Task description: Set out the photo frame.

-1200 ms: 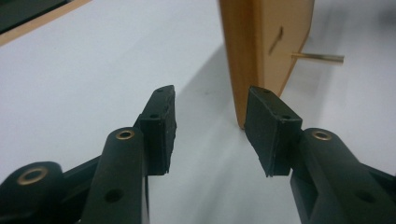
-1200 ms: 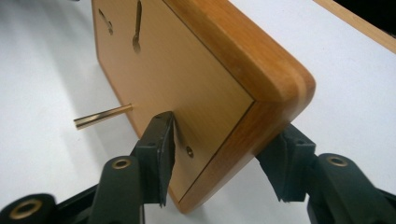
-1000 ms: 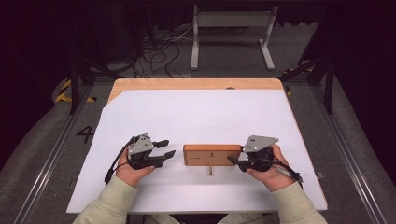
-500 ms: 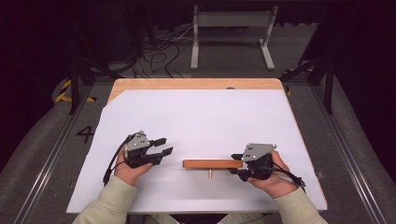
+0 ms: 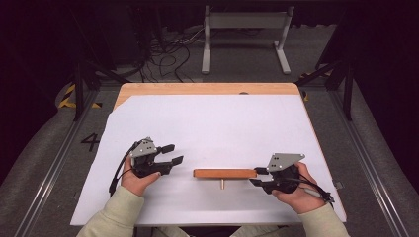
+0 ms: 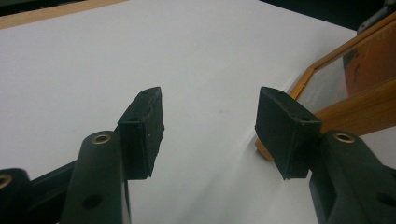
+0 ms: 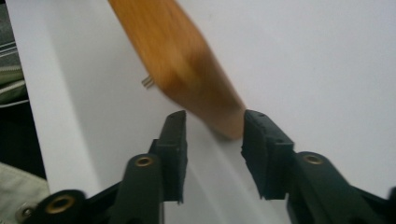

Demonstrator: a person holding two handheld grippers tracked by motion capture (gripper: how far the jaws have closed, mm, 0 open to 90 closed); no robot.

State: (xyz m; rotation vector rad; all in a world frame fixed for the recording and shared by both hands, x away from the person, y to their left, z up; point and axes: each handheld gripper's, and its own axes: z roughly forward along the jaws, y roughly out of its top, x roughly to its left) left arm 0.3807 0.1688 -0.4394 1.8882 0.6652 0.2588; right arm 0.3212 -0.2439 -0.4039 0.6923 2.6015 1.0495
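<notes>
so, "4" on floor (image 5: pixel 90 142) — no brand, wooden frame (image 5: pixel 225 173)

A wooden bench (image 5: pixel 207 89) covered by a white sheet (image 5: pixel 217 133) stands on grey floor (image 5: pixel 375 148). At twelve o'clock a pale metal frame (image 5: pixel 244 34) stands beside tangled cables (image 5: pixel 168 49). Dark metal rails (image 5: pixel 54 163) flank both sides. At nine o'clock, yellow-black tape (image 5: pixel 66 96) and what looks like a painted "4" (image 5: pixel 90 142). The far room is dark.

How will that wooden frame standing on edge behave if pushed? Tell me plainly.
The wooden frame looks stiff. Standing on its thin edge, it will probably tip flat under a sideways push. Its glass pane seems breakable, and the small peg probably steadies it little.
</notes>
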